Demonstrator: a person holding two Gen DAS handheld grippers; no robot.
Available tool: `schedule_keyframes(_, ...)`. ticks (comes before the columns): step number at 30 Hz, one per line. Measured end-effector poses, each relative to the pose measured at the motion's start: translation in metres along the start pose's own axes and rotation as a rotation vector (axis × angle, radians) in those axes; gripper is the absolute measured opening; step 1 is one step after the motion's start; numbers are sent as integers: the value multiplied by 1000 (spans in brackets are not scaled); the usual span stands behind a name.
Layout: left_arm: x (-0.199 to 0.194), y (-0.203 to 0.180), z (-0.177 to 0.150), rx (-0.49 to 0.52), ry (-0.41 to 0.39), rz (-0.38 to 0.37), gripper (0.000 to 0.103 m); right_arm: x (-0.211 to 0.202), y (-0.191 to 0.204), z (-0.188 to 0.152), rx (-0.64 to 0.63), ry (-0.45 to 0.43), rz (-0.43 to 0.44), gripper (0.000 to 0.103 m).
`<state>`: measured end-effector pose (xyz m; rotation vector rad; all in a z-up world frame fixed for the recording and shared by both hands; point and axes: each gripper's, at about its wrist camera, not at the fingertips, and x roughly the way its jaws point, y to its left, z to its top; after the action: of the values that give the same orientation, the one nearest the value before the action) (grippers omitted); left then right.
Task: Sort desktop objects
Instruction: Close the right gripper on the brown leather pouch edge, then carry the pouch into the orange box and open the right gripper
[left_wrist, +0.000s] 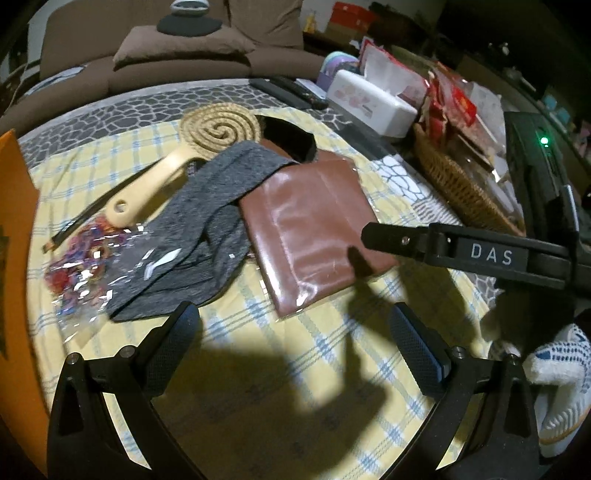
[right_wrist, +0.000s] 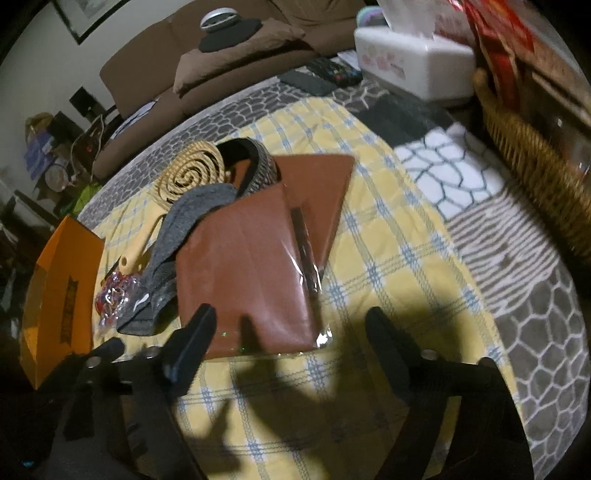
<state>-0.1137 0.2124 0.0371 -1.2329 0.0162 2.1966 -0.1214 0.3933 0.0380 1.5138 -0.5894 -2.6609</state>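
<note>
- The left gripper (left_wrist: 293, 325) hangs over the yellow plaid cloth (left_wrist: 332, 332), its jaws spread wide with only bare cloth between them.
- The right gripper (right_wrist: 290, 325) is spread too, nothing clamped; the near edge of the brown leather folder (right_wrist: 243, 266) lies between and just ahead of its fingertips, and I cannot tell whether the left fingertip touches it.
- The left wrist view alone shows the right gripper from outside: one black finger marked "DAS" (left_wrist: 461, 247) reaches in from the right, its tip over the folder's near right corner, beside a person's hand in a knitted glove (left_wrist: 561, 373).
- The folder sits in clear plastic wrap at the middle of the cloth; only the right wrist view shows a second brown sheet (right_wrist: 321, 195) under it, sticking out behind.
- A grey sock (left_wrist: 207, 229) lies across the folder's far left corner, beside a cream brush handle (left_wrist: 147, 192), a coiled rope mat (left_wrist: 219, 129) and a bag of coloured bits (left_wrist: 85, 258).
- An orange box (right_wrist: 62, 291) stands at the cloth's left edge, seen whole only from the right wrist.
- A wicker basket (left_wrist: 461, 184) and a white tissue box (left_wrist: 369, 99) sit at the far right.
</note>
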Motion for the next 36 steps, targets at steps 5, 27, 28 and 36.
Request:
schedule_keyframes(5,14,-6,5,6,9,-12,94,7,0,-3,-5,27,15,57)
schedule_keyframes(27,25,25,5,-142,15,-79,27,9,14,-9,-57,60,7,40)
schedule_keyframes(28,24,26,5,-147,12,-81,27,7,15,-9,-63,58,6,40)
schedule_keyframes(36,4,20,9,-145,-14,-62,26,-8,28,-9,-108,29,-11,37)
